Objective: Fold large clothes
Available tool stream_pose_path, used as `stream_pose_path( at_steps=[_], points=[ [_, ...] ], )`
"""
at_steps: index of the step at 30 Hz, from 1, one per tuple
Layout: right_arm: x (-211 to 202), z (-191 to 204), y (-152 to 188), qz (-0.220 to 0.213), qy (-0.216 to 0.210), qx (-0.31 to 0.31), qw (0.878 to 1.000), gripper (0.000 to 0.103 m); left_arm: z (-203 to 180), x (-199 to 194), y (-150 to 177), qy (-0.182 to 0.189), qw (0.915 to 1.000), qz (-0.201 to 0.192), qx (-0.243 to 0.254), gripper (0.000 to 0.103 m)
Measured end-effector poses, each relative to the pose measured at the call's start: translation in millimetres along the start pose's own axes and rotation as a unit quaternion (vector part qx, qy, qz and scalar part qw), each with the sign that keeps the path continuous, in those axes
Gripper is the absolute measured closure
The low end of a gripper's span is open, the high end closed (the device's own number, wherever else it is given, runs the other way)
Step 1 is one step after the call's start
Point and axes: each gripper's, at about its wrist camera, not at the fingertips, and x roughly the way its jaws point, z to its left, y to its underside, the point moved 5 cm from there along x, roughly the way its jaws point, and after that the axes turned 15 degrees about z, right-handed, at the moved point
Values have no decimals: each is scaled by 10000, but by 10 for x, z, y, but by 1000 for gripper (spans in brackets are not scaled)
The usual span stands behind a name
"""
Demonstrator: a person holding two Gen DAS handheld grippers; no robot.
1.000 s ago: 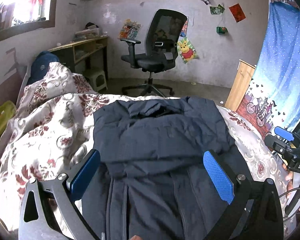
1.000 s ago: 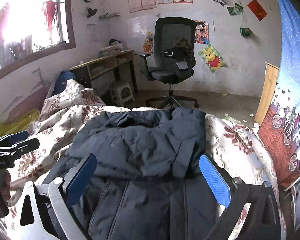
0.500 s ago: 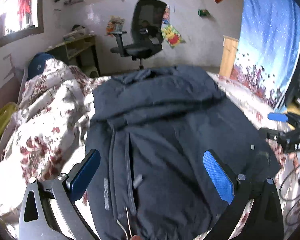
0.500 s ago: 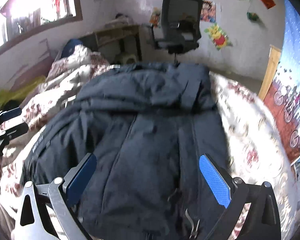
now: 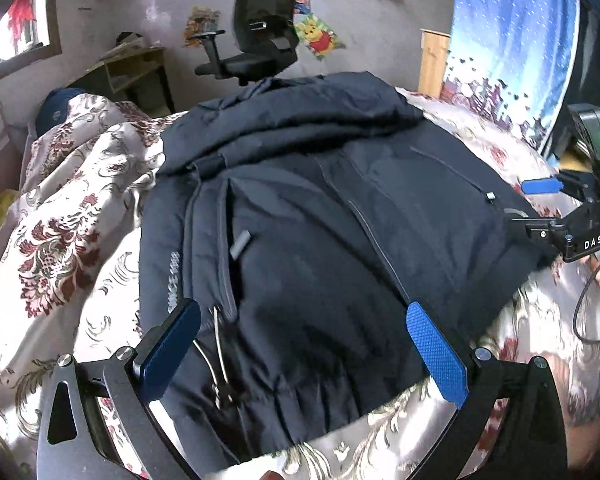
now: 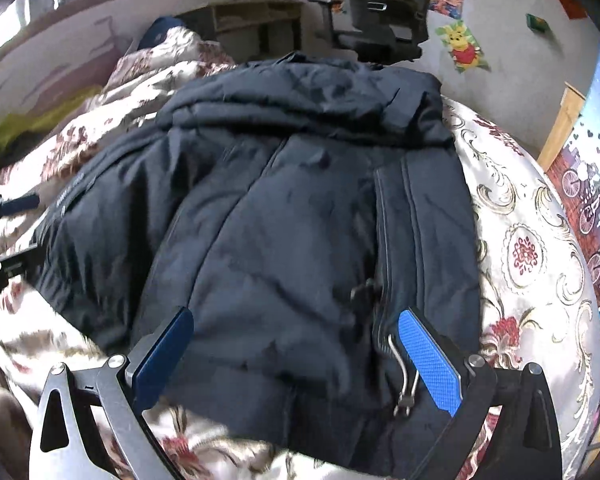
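Dark navy jacket fills the middle of both wrist views, spread over a floral bedspread. Its upper part, hood or collar end, lies doubled over in a thick band toward the top of the frame; judged a first fold already laid. The hem sits at the bottom of the frame, nearest the grippers, likely so the next fold can be lifted from there. Zip line and a metal pull show near the hem, lower left.

Left gripper: jaws wide apart, nothing between them, poised over the hem. Right gripper: likewise spread and empty, its right finger just beside a wire zip pull; touching or not, cannot tell.

Edges: hem edge ends on bare bedspread at the bottom of the frame, free to pinch. Jacket's side edges have quilt showing beyond them at left and right. Bed drops away at right toward a blue patterned curtain. Office chair stands well apart, top centre. Pulls may snag.
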Motion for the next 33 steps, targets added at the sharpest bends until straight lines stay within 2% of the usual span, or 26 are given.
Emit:
stream_pose_path(
  at_steps=[6, 16, 23, 28, 33],
  points=[
    [112, 45, 223, 303, -177, -185, 9992, 0, -63, 118, 255, 119, 9995, 271, 83, 2],
    [206, 93, 432, 670, -144, -462, 9966, 0, -23, 206, 515, 69, 9984, 530, 185, 2],
    [280, 137, 564, 875, 198, -911, 9918, 0, -130, 261, 604, -312, 9968, 457, 584, 2],
    [342, 72, 601, 947, 479, -905, 9902, 0, -180, 366, 668, -619, 9937, 482, 803, 2],
    [416, -8, 609, 1013, 767, -870, 9881, 0, -189, 503, 729, -672, 9914, 697, 878, 2]
  ],
)
